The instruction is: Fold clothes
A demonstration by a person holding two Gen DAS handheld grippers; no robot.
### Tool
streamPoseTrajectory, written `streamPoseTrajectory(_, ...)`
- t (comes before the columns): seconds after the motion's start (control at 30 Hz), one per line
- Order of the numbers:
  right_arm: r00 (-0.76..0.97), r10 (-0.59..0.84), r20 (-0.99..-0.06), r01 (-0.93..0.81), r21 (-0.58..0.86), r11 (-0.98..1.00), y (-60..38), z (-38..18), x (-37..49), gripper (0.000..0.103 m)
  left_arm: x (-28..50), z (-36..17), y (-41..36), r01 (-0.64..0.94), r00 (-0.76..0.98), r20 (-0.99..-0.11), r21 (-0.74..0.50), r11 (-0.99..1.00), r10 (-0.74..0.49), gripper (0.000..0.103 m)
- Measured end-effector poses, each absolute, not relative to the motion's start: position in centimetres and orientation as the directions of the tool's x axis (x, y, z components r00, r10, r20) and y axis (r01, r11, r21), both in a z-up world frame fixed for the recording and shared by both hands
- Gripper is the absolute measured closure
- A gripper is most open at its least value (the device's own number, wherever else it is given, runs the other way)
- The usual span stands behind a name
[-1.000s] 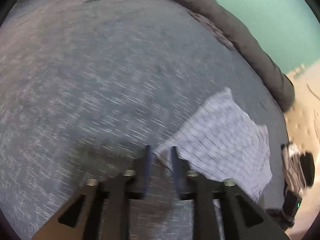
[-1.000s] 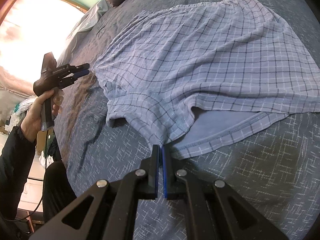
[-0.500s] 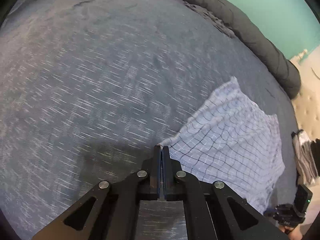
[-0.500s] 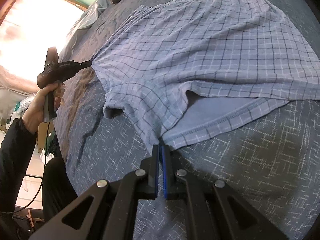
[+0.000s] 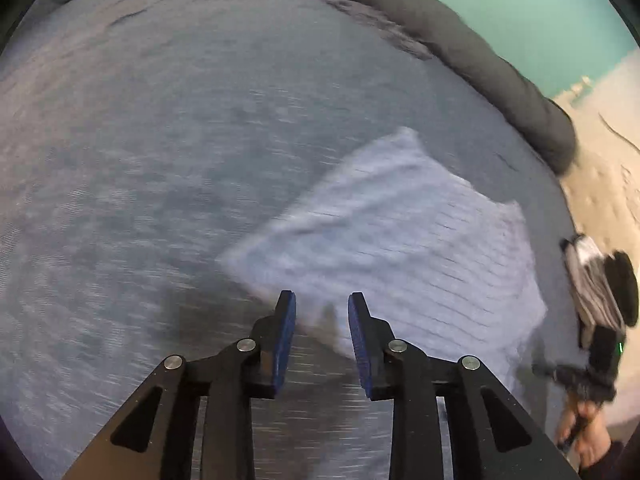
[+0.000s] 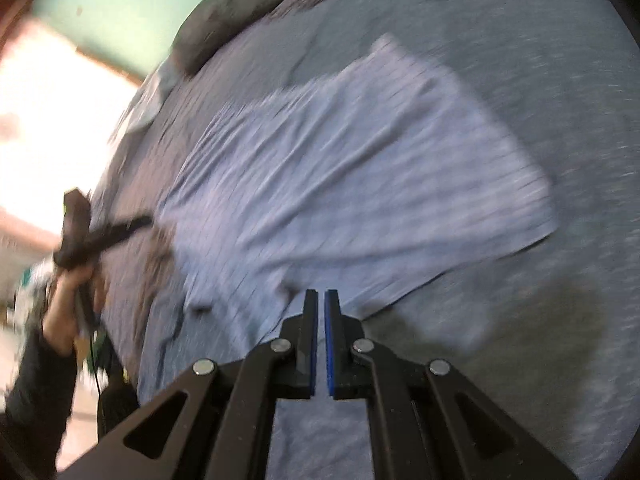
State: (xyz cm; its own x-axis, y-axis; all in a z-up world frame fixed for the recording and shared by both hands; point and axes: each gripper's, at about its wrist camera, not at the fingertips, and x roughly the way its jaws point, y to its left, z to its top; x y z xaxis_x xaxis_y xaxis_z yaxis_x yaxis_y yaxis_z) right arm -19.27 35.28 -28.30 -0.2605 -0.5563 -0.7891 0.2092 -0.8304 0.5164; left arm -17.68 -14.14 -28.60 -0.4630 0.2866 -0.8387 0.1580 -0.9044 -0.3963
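Observation:
The pale blue checked shorts (image 5: 400, 240) lie on the grey-blue bed cover (image 5: 160, 140), blurred by motion. My left gripper (image 5: 322, 312) is open, its blue pads either side of the shorts' near corner and clear of the cloth. In the right wrist view the shorts (image 6: 360, 168) spread away from my right gripper (image 6: 320, 300), which is shut, the near hem running up into its tips. The left gripper (image 6: 108, 236) shows at the shorts' far left corner, held by a hand (image 6: 68, 312). The right gripper (image 5: 600, 320) sits at the far right.
A dark grey rolled blanket (image 5: 500, 60) lines the far edge of the bed below a teal wall; the blanket (image 6: 224, 28) also shows in the right wrist view. A beige surface (image 5: 600, 140) lies beyond the bed's right edge. Bare bed cover (image 6: 560, 80) stretches right of the shorts.
My left gripper, shut on the shorts' corner half a second ago, has opened and let it go. The right gripper has swung round, staying shut at the hem; both views are blurred.

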Motion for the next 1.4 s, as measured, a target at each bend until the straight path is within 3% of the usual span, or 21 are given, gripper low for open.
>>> streamPoseTrajectory(0.1, -0.331, -0.5, -0.801, 0.084, 0.502, -0.861, 38.9, -28.4, -20.7, 0.085, -18.1, -28.3, -10.5, 0.098, -0.452, -0.828, -0.416, -0.904, 0.332, 0.073)
streamPoseTrajectory(0.17, -0.362, -0.472, -0.804, -0.006, 0.509, -0.861, 41.4, -28.8, -21.2, 0.062, -17.9, -28.5, -8.7, 0.056, -0.435, -0.823, -0.43, -0.901, 0.365, 0.073)
streamPoseTrajectory(0.2, -0.371, -0.462, -0.806, -0.037, 0.509, -0.86, 42.4, -29.0, -21.4, 0.062, -17.5, -28.7, -7.6, 0.033, -0.424, -0.818, -0.442, -0.897, 0.388, 0.073)
streamPoseTrajectory(0.53, -0.389, -0.447, -0.806, -0.106, 0.521, -0.847, 45.6, -30.5, -22.9, 0.062, -17.3, -31.1, 0.4, -0.106, -0.338, -0.82, -0.454, -0.885, 0.462, 0.072)
streamPoseTrajectory(0.7, -0.356, -0.492, -0.795, -0.089, 0.552, -0.829, 45.2, -31.3, -23.6, 0.09, -16.7, -32.4, 1.9, -0.119, -0.31, -0.828, -0.454, -0.883, 0.467, 0.072)
streamPoseTrajectory(0.8, -0.367, -0.505, -0.781, -0.092, 0.571, -0.816, 45.2, -31.4, -23.9, 0.099, -16.4, -32.8, 2.3, -0.12, -0.307, -0.828, -0.455, -0.882, 0.469, 0.072)
streamPoseTrajectory(1.1, -0.41, -0.458, -0.789, -0.103, 0.539, -0.836, 46.3, -29.8, -24.4, 0.101, -15.8, -33.0, 2.1, -0.131, -0.296, -0.837, -0.442, -0.887, 0.461, 0.073)
streamPoseTrajectory(1.4, -0.333, -0.385, -0.861, -0.129, 0.446, -0.886, 45.8, -31.0, -24.7, 0.098, -15.6, -32.8, 1.7, -0.137, -0.278, -0.839, -0.446, -0.884, 0.467, 0.072)
